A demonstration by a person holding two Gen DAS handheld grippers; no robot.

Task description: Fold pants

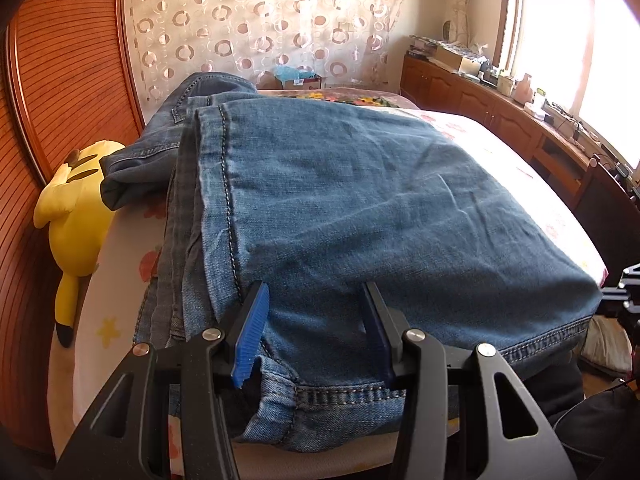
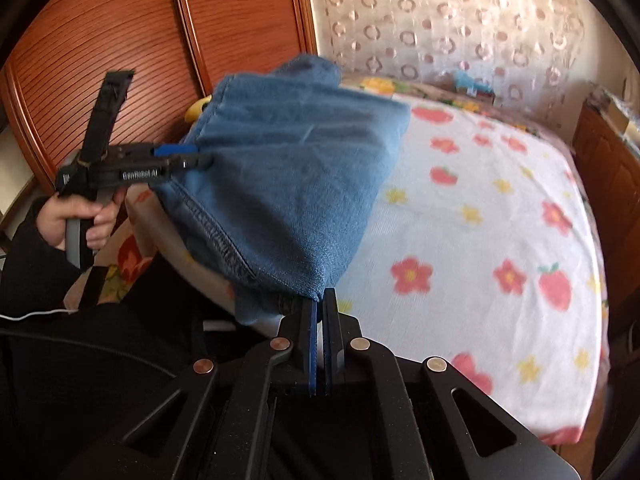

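Denim pants [image 1: 360,208] lie folded at my near left corner of the bed [image 2: 480,208], their near hem hanging over its edge. At far left, a yellow plush toy [image 1: 80,216] sits against the wooden panels. My left gripper [image 1: 316,300] has its fingers half spread, straddling the near hem. My right gripper [image 2: 320,300] has its fingers pressed together on the pants' near right corner. Right of them, the flowered sheet offers wide free room.
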